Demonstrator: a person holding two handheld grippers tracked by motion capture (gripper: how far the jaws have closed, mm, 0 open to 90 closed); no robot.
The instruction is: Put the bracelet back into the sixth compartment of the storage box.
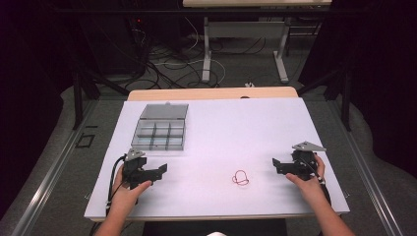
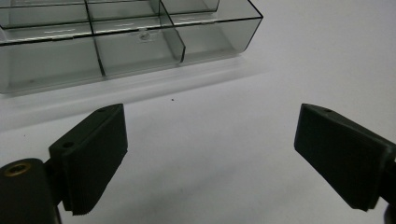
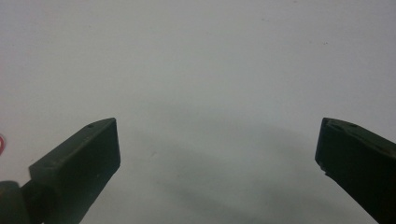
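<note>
One red rubber band (image 1: pixel 240 178) lies flat on the white table (image 1: pixel 236 123), between the two grippers and nearer the right one, well apart from the compartment box (image 1: pixel 160 133) at far left. The band looks light, soft and floppy, prob. springy; it should deform under a pinch and could slip or snap away, so best to nip one strand of the loop w/ the pad tips, low against the table. Left gripper (image 1: pixel 156 169) has jaws wide, nothing between; right gripper (image 1: pixel 277 164) likewise wide and empty. Count: 1 band, 1 clear box w/ lid open, approx. six compartments, 2 grippers.
</note>
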